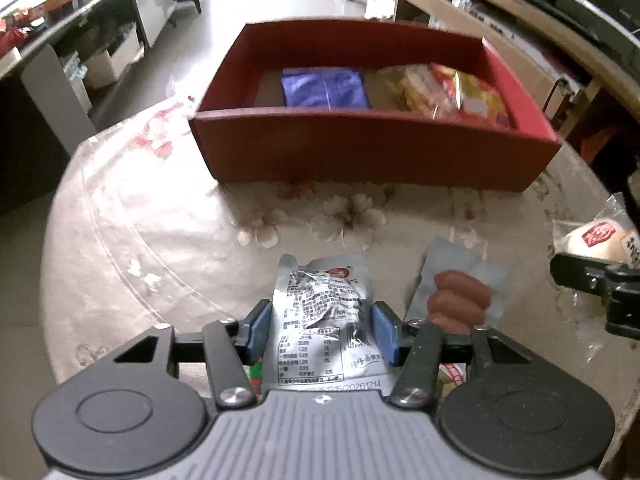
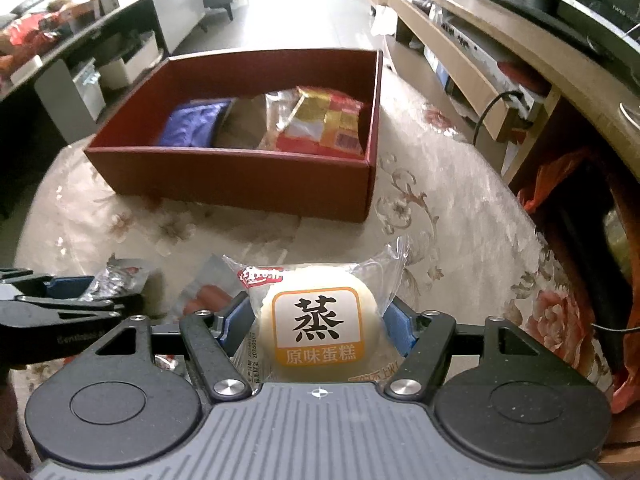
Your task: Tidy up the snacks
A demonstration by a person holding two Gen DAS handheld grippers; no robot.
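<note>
A silver foil snack packet (image 1: pixel 316 344) lies on the table near its front edge, and the blue pads of my left gripper (image 1: pixel 320 322) touch it on both sides. My right gripper (image 2: pixel 316 320) is shut on a clear-wrapped steamed cake (image 2: pixel 320 356) with an orange label. Between the two lies a packet of small sausages (image 1: pixel 460 296). Further back stands the red box (image 1: pixel 372 152), holding a blue packet (image 1: pixel 324 88) on the left and yellow-red packets (image 1: pixel 460 92) on the right. One finger of the right gripper shows at the right edge of the left wrist view.
The round table carries a pale floral cloth (image 2: pixel 440 208) under a clear cover. A low wooden TV stand (image 2: pixel 460 52) runs along the right. Shelves and white bins (image 2: pixel 120 64) line the left. An orange bag (image 2: pixel 560 176) hangs off the table's right side.
</note>
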